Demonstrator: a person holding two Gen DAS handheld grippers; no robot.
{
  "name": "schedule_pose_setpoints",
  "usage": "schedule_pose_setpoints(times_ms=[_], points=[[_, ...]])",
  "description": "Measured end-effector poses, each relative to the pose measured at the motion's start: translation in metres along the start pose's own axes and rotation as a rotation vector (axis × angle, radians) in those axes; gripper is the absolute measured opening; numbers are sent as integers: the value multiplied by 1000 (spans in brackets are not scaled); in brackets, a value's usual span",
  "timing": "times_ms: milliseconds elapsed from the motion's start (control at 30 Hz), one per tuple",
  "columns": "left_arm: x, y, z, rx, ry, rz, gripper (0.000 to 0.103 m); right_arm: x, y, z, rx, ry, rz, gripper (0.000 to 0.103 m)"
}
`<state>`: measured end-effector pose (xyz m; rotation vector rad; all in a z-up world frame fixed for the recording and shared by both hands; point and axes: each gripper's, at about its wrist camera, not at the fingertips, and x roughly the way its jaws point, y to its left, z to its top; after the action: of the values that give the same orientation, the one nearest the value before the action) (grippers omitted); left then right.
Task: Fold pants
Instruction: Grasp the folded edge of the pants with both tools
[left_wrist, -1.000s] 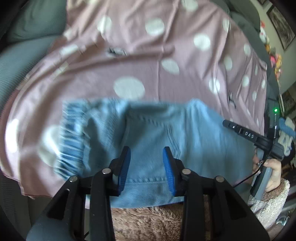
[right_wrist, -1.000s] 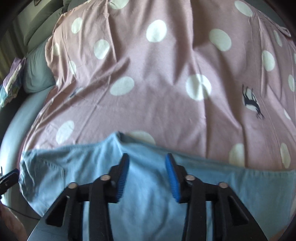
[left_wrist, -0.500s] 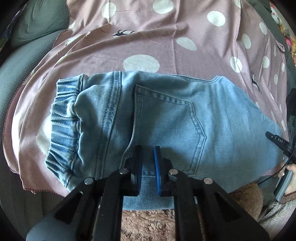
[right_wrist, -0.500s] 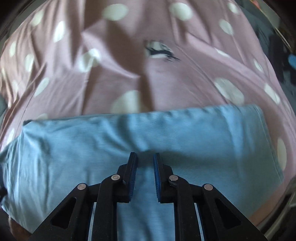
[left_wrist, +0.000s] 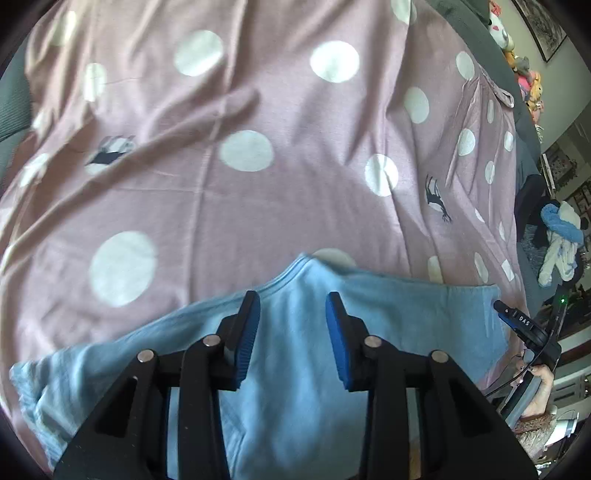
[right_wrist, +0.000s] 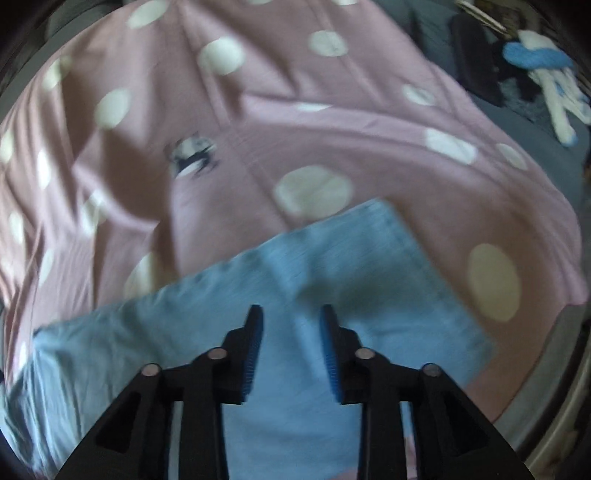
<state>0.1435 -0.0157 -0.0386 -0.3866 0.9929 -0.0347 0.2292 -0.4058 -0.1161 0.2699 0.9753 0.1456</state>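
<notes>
Left gripper (left_wrist: 292, 332): I've just reopened it; spread, empty, above the pants (left_wrist: 388, 317).
Right gripper (right_wrist: 291, 341): likewise reopened, spread over the pants' hem end.
Meaning: I judge a fold released; regrip next.

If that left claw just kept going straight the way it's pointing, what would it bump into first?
Most likely the light blue pants, which lie right beyond the open left gripper, on the pink dotted sheet. Its jaws have just been opening, with nothing clamped.

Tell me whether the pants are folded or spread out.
Folded, at least once. The pants lie as a flat band on the dotted sheet, doubled layers at their right end; no separate legs show.
</notes>
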Motion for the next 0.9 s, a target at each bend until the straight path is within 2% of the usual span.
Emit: schedule_pose_setpoints(times_ms=[167, 233, 433, 467, 533, 567, 733, 900], points=[[47, -11, 7, 4, 91, -5, 32, 11, -31, 35, 111, -8, -25, 40], [60, -8, 6, 0, 114, 11, 32, 19, -36, 46, 130, 1, -24, 47], [66, -1, 7, -28, 109, 5, 32, 41, -35, 61, 128, 34, -66, 48], [66, -1, 7, -27, 110, 5, 33, 43, -36, 59, 126, 35, -76, 46], [66, -1, 7, -23, 109, 6, 32, 43, -39, 56, 123, 22, -86, 32], [68, -2, 8, -22, 109, 8, 32, 41, -41, 56, 129, 7, -95, 14], [73, -5, 9, -17, 102, 15, 33, 22, -56, 57, 178, -62, -52, 3], [74, -5, 10, -26, 94, 6, 33, 38, -53, 57, 165, -47, -84, 3]])
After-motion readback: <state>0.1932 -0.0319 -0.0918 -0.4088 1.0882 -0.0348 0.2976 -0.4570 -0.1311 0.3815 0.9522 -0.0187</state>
